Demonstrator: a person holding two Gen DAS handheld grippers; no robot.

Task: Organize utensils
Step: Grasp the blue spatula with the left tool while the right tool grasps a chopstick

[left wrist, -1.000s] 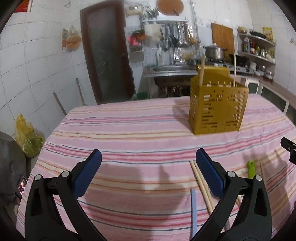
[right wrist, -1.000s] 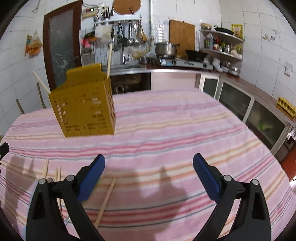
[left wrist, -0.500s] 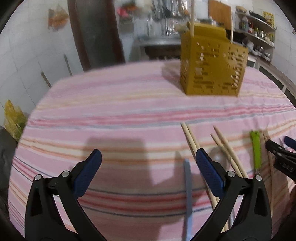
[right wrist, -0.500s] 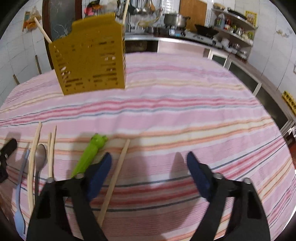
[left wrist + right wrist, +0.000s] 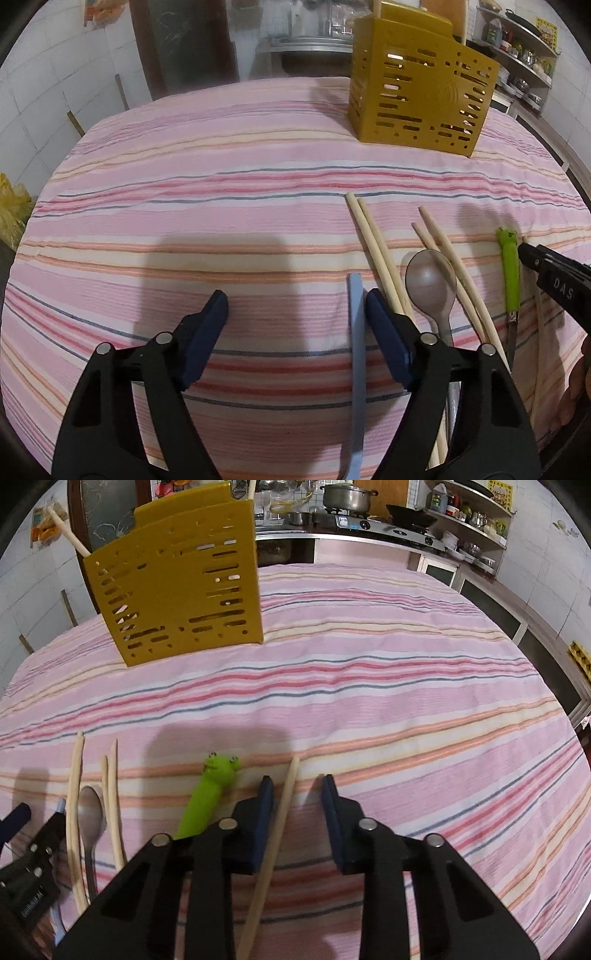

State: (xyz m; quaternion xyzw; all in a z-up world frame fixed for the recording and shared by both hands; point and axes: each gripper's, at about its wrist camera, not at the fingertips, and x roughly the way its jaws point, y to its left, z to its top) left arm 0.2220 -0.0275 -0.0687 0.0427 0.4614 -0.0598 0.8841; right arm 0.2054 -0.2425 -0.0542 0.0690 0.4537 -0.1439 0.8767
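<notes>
On the cloth [image 5: 369, 686] I'm closing the half-open right gripper [image 5: 297, 786] around a chopstick [image 5: 275, 834], centering first; left gripper [image 5: 295, 306] gaping empty over a blue handle [image 5: 356, 332].

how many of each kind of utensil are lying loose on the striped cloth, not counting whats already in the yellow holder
chopsticks: 5
metal spoon: 1
green-handled utensil: 1
light blue utensil: 1
total: 8
</notes>
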